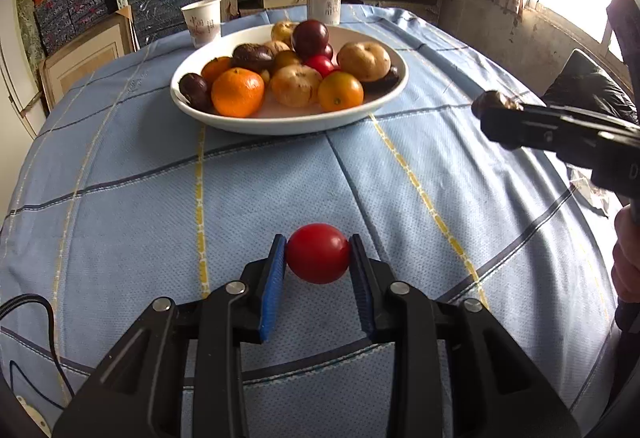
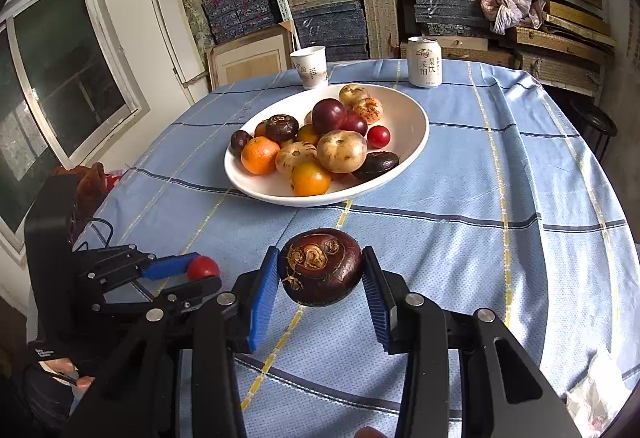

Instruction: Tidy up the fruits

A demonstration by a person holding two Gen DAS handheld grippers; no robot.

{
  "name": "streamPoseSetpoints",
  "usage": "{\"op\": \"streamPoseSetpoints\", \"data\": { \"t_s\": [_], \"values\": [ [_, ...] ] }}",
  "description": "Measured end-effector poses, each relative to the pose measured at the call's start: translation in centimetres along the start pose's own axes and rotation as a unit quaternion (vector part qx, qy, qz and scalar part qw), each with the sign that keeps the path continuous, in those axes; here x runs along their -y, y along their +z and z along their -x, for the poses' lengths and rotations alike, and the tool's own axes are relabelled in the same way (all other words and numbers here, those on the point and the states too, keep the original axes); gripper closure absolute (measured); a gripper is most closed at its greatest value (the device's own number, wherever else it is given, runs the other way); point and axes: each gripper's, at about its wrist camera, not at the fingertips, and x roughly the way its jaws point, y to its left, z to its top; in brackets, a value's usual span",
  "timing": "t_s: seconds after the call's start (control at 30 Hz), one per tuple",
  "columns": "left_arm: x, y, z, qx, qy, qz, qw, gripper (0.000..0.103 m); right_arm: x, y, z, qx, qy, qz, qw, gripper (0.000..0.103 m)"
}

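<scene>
A small red tomato [image 1: 318, 253] sits on the blue checked tablecloth between the blue pads of my left gripper [image 1: 318, 252], which is shut on it; the right wrist view shows the same tomato [image 2: 203, 267] held at the left. My right gripper [image 2: 320, 270] is shut on a dark brown water chestnut [image 2: 321, 266], held above the cloth; in the left wrist view that chestnut [image 1: 493, 101] pokes out at the right. A white oval bowl [image 1: 384, 93] [image 2: 404, 109] further back holds oranges, pale and dark chestnuts, plums and small tomatoes.
Behind the bowl stand a paper cup [image 1: 202, 22] [image 2: 309, 66] and a white drink can [image 1: 323, 3] [image 2: 424, 62]. Shelves of stacked boxes fill the back wall. A black cable [image 1: 44, 322] lies at the near left of the table. A hand [image 1: 626, 258] grips the right tool.
</scene>
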Motion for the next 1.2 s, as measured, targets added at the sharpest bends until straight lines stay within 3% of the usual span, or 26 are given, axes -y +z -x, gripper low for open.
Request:
{"op": "streamPoseSetpoints", "data": {
  "t_s": [0.2, 0.37, 0.53, 0.7, 0.97, 1.0, 1.1, 1.13, 1.2],
  "values": [
    [-0.4, 2.6, 3.8, 0.041, 0.011, -0.031, 0.9986, 0.072, -0.9, 1.8, 1.9, 0.026, 0.047, 0.006, 0.999, 0.061],
    [-2.8, 7.9, 4.8, 0.065, 0.006, -0.019, 0.9977, 0.072, -1.3, 5.9, 2.1, 0.052, 0.026, 0.042, 0.997, 0.061],
    [-5.2, 12.8, 1.1, 0.057, 0.011, 0.005, 0.9983, 0.072, 0.0, 9.9, -1.4, 0.056, 0.03, 0.036, 0.997, 0.061],
    [-6.6, 15.7, -3.6, 0.037, 0.019, 0.02, 0.9989, 0.072, 1.0, 11.5, -6.4, 0.026, 0.012, 0.039, 0.999, 0.061],
    [-7.4, 16.3, -6.9, 0.029, 0.029, 0.029, 0.9987, 0.071, 1.9, 11.3, -9.0, 0.013, 0.025, 0.034, 0.999, 0.061],
    [-7.4, 16.2, -6.8, 0.031, 0.036, 0.028, 0.9985, 0.065, 1.8, 11.3, -8.8, 0.017, 0.026, 0.034, 0.999, 0.059],
    [-7.4, 15.8, -5.3, 0.042, 0.053, 0.034, 0.9971, 0.02, 1.2, 11.3, -7.6, 0.025, 0.018, 0.043, 0.999, 0.029],
    [-7.5, 15.5, -4.4, 0.052, 0.058, 0.037, 0.9962, 0.013, 0.7, 11.1, -6.5, 0.032, 0.013, 0.051, 0.998, 0.027],
    [-7.4, 14.9, -2.0, 0.073, 0.072, 0.037, 0.994, 0.011, -0.3, 10.7, -4.6, 0.04, 0.003, 0.067, 0.997, 0.021]
  ]
}}
